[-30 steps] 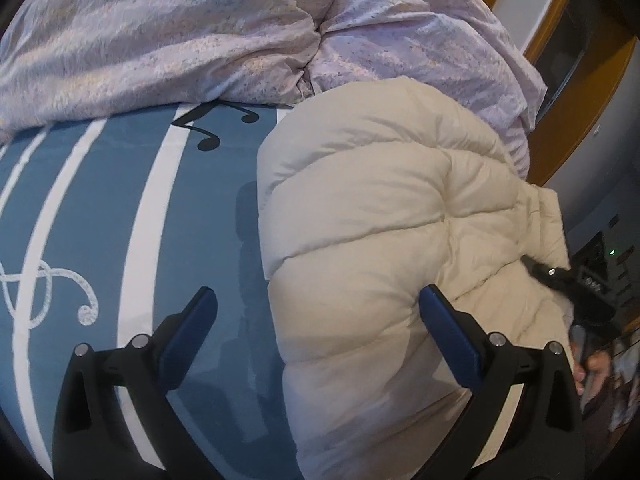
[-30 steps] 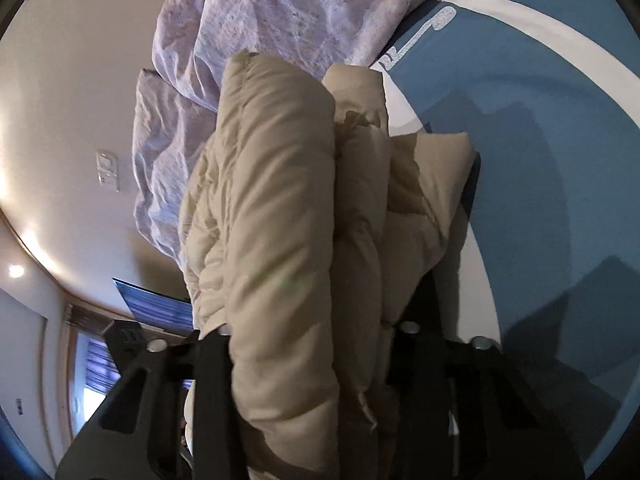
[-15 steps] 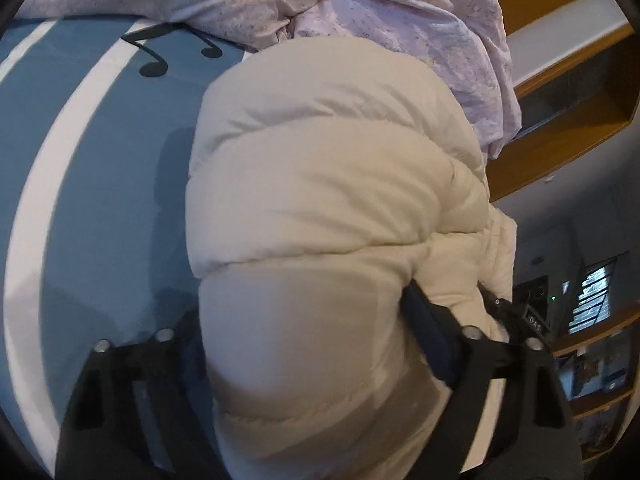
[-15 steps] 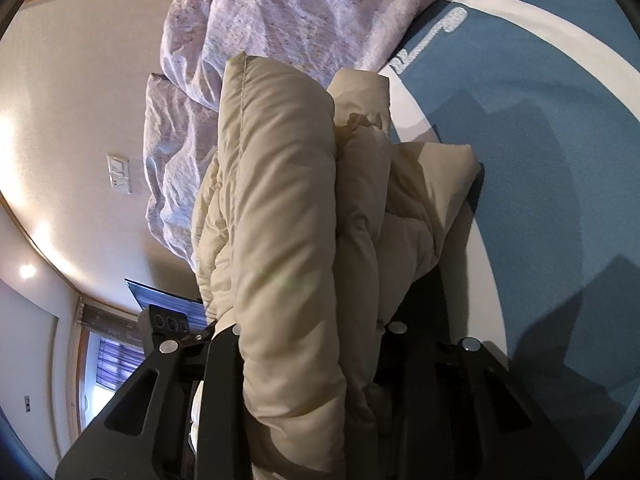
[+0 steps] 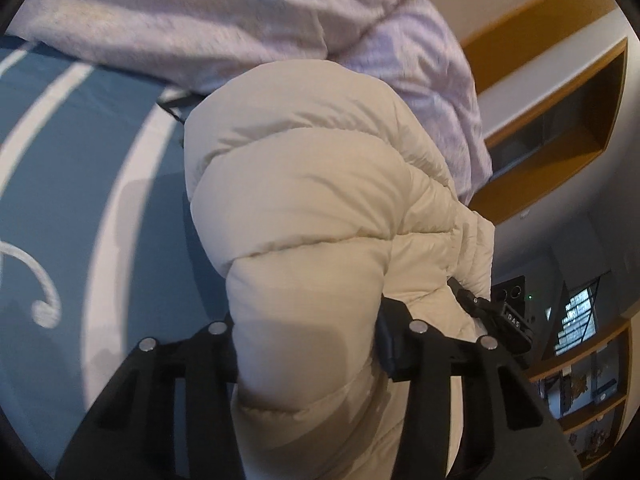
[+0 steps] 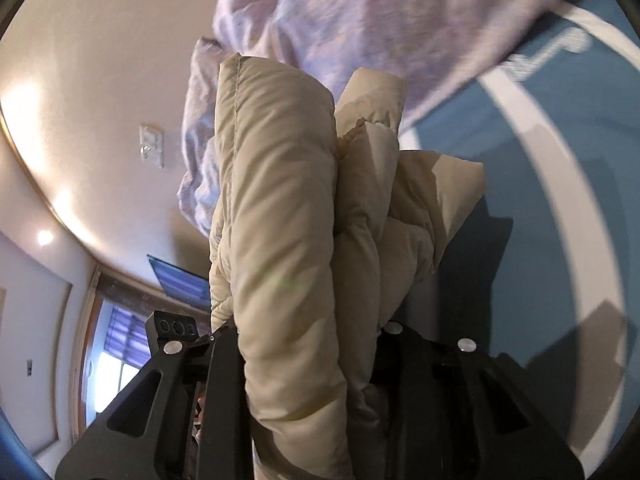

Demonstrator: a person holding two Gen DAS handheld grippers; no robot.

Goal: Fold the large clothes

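A cream puffer jacket [image 5: 312, 184], folded into a thick bundle, lies over the blue bed sheet [image 5: 80, 160] with white curved stripes. My left gripper [image 5: 308, 328] has its jaws closing on the near end of the bundle, and the padding bulges out between the fingers. In the right wrist view the jacket [image 6: 280, 200] stands as several stacked layers. My right gripper [image 6: 308, 332] squeezes these layers, its jaws still closing. Part of the right gripper's body [image 5: 496, 320] shows past the jacket's right side.
A crumpled lilac duvet [image 5: 200, 20] is heaped at the far side of the bed, just behind the jacket. A wooden wall shelf [image 5: 560, 92] and a bookcase [image 5: 580, 380] stand to the right. A wall switch [image 6: 151, 146] and a window [image 6: 116, 356] show in the right wrist view.
My left gripper went from wide open beside the jacket to closed around its near end. The right gripper tightened on the layers and rose a little with them.
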